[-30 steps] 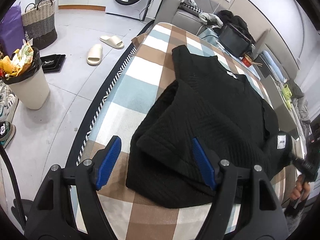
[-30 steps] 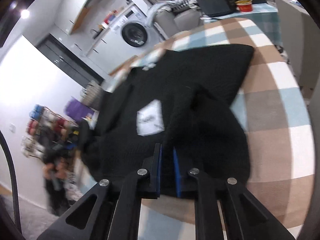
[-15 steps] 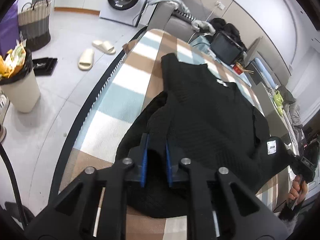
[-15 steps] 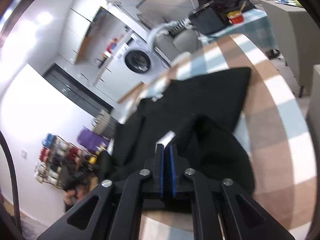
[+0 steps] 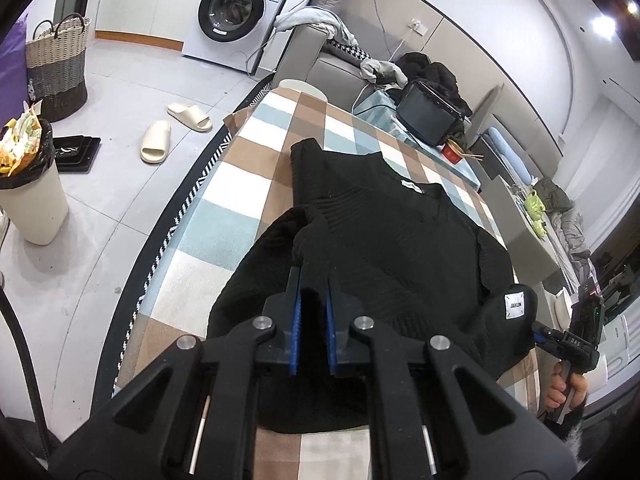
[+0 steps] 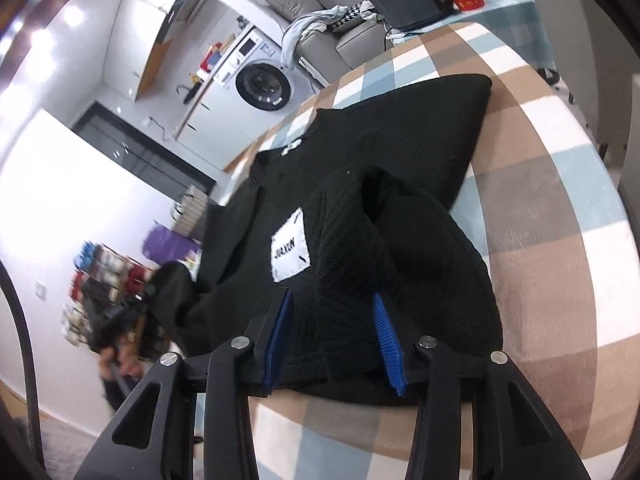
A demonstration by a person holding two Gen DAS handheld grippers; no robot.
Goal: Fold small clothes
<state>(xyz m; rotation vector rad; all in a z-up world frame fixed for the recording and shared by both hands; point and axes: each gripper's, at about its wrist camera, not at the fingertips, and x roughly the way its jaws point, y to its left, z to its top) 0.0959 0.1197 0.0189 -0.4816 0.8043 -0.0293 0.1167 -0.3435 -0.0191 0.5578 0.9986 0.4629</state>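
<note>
Left wrist view: my left hand-held gripper is clamped on a bunched fold of the black knit top, the blue pads pressed together on cloth right at the tips. Beyond them the top stretches away across the checked worktop, its neck label at the far end. In the right wrist view, my right hand-held gripper has its jaws opening; a ridge of the hem runs between them, but the pads stand clear of it, so I read that side as let go. Just ahead and left of those tips sits the white patch.

I judge the fold barely begun: one side is gathered inward, the far sleeve and body are not yet flat or squared.

The cloth under both grippers is hidden by their frames, and black on black makes the layers hard to separate. The left edge of the right view is blurred.
</note>
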